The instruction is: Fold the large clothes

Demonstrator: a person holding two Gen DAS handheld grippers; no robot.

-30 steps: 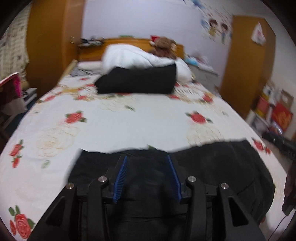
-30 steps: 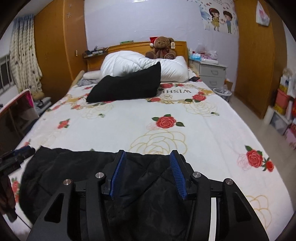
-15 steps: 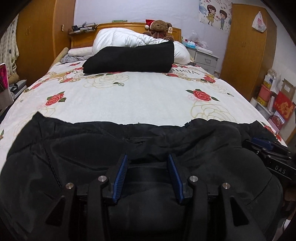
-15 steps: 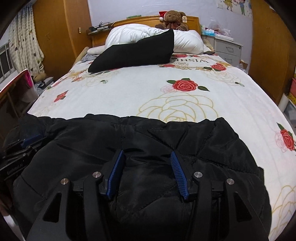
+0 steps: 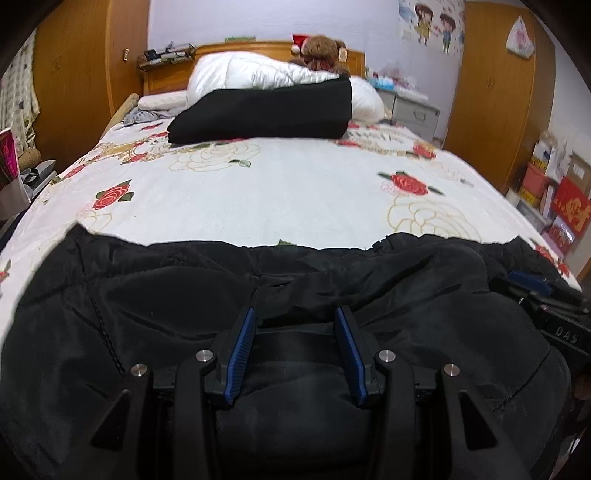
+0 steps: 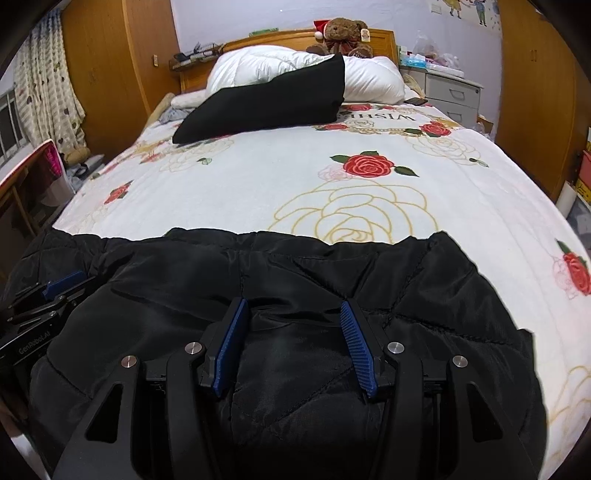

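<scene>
A large black quilted jacket [image 5: 155,295] lies spread across the near end of the bed and also fills the lower right wrist view [image 6: 295,269]. My left gripper [image 5: 295,314] sits over the jacket with its blue-padded jaws apart, black fabric bulging between them. My right gripper [image 6: 293,306] sits over the jacket's right half, jaws apart with fabric between them. The right gripper also shows at the right edge of the left wrist view [image 5: 535,291]. The left gripper shows at the left edge of the right wrist view [image 6: 48,295].
The bed has a white rose-patterned cover [image 6: 332,177]. A black cushion [image 6: 266,99], a white duvet [image 6: 266,62] and a teddy bear [image 6: 343,33] lie at the headboard. A nightstand [image 6: 450,96] and wooden wardrobes [image 5: 491,88] stand right; boxes [image 5: 561,199] crowd the floor.
Both grippers have dropped low onto the jacket, which now spreads wider across the bed's near end. Jaw openings look unchanged.
</scene>
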